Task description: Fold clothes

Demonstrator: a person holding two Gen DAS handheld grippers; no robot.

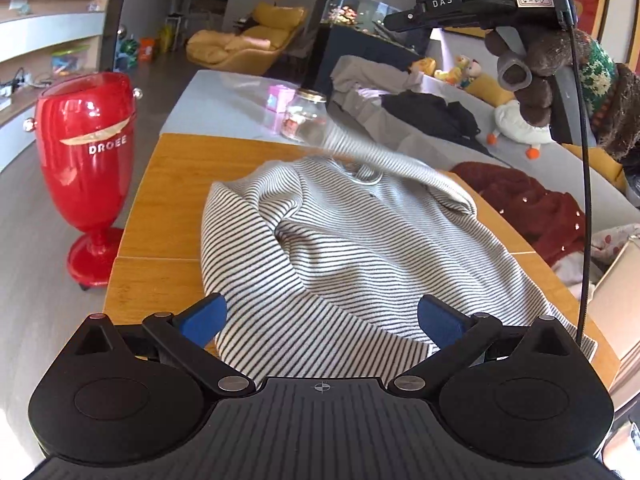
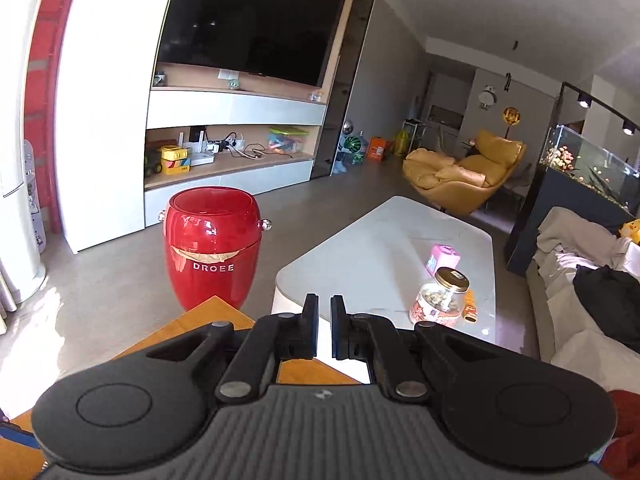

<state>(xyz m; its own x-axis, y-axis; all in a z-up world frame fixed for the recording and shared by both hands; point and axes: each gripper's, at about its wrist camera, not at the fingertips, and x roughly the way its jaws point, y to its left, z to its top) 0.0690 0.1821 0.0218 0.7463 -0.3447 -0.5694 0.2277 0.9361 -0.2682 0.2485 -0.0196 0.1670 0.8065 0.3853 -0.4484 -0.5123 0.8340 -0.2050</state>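
lying rumpled on the wooden table [image 1: 168, 184], a soft striped knit top [image 1: 340, 248] is being stretched away lengthwise, neckline farthest; left gripper [image 1: 320, 320] is being held wide open and empty over its near hem, right gripper [image 2: 324, 322] shut, empty.

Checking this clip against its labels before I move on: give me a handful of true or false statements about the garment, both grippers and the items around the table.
1. The striped top lies on the wooden table. True.
2. The left gripper is clamped on the top. False: its blue pads stand wide apart over the fabric.
3. The right gripper is shut with nothing showing between its fingers in its own view. True.
4. The glass jar stands on the wooden table. False: it stands on the pale grey coffee table beyond.
5. The red DROEE urn stands on the floor beside the wooden table. True.
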